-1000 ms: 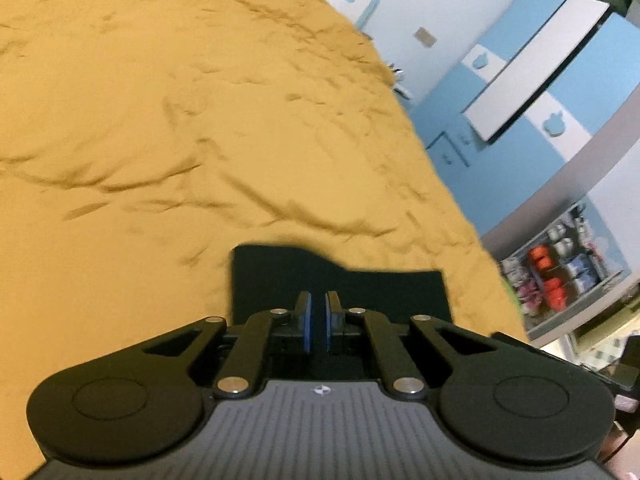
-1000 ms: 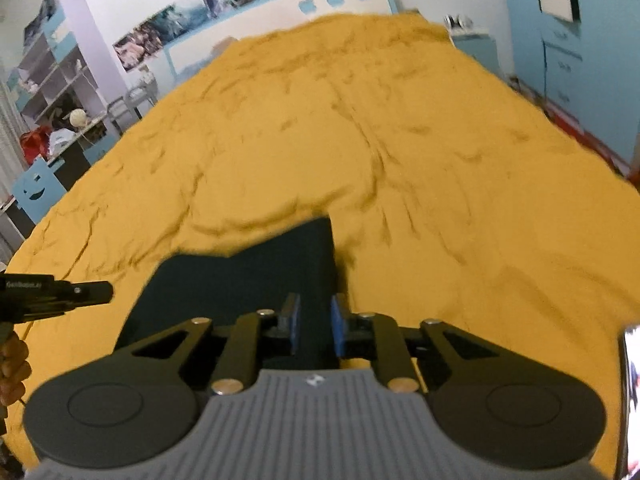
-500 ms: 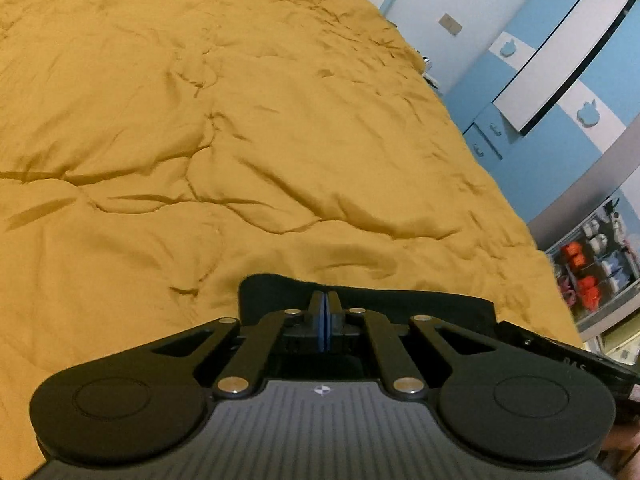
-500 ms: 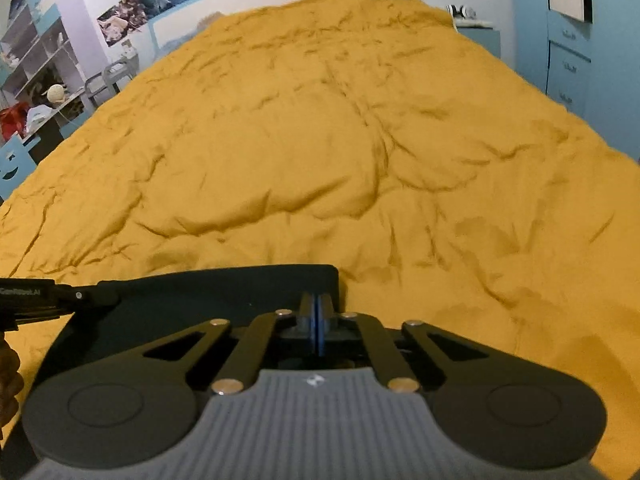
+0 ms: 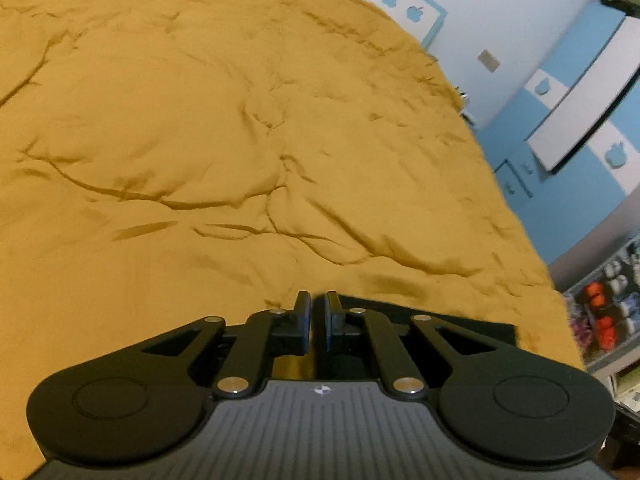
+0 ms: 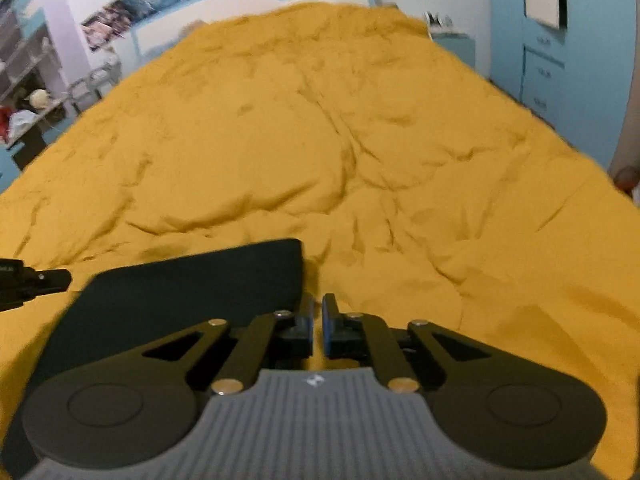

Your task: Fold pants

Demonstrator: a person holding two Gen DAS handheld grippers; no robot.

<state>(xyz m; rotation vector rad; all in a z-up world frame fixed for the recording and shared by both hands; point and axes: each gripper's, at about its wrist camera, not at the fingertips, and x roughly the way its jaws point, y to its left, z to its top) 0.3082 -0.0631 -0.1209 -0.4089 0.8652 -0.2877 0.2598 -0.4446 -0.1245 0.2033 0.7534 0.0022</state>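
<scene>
The dark pants (image 6: 188, 288) lie folded flat on the bed (image 6: 360, 160), soft and limp; best pinched at corners. Left gripper (image 5: 317, 322) and right gripper (image 6: 318, 326) are slightly spread, holding nothing.

The folded pants (image 6: 188, 284) lie on the bedspread (image 6: 320, 152), between the left gripper (image 5: 316, 322) and right gripper (image 6: 318, 326).

Home bedroom: mustard-covered bed (image 6: 320, 128), blue wardrobe (image 5: 580, 152), posters (image 6: 120, 24).

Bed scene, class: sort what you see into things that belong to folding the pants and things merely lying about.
Job: pants, left claw, right claw, bedspread as work surface.
Lying about: wardrobe, shelf toys, posters.
</scene>
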